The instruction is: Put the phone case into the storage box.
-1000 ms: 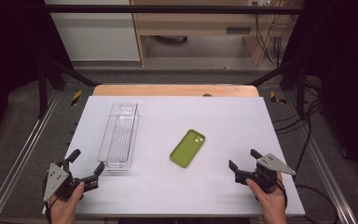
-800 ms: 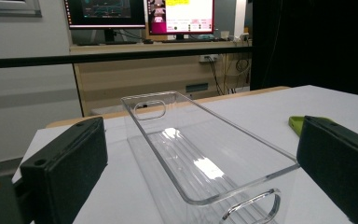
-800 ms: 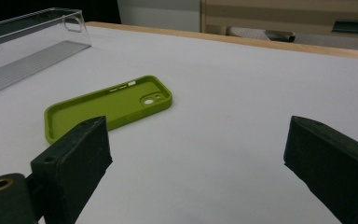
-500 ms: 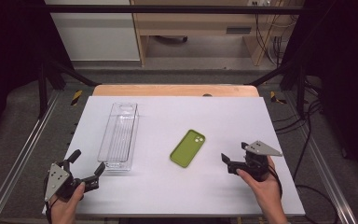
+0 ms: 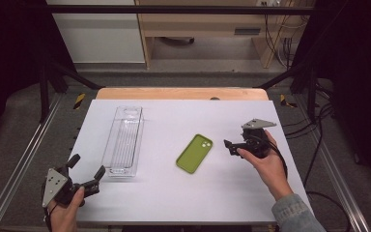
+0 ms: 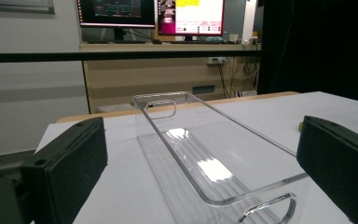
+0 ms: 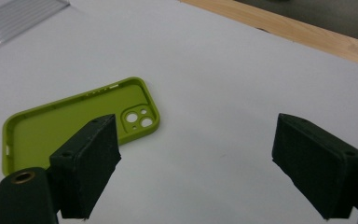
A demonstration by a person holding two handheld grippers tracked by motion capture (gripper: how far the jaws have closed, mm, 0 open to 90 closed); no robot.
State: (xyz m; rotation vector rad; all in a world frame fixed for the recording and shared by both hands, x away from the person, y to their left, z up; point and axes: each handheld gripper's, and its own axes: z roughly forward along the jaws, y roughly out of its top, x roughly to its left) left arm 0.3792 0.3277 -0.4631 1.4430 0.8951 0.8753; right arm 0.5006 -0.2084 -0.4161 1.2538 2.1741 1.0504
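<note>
A lime-green phone case lies hollow side up on the white table, right of centre. My right gripper hovers just right of the case, open with nothing between its jaws. In the right gripper view the case sits partly behind the left jaw of the right gripper. A clear plastic tray lies lengthwise at the left. My left gripper stays near the front left corner, open and empty, just short of the tray's near end. In the left gripper view the tray sits straight ahead between the spread jaws.
A wooden strip runs along the table's far edge. Metal rails flank both sides, and cables trail at the right. Behind the table stand a wooden shelf and, in the left gripper view, monitors.
My right gripper has moved forward and left, from the front right corner to just beside the phone case. The left gripper has stayed put.
</note>
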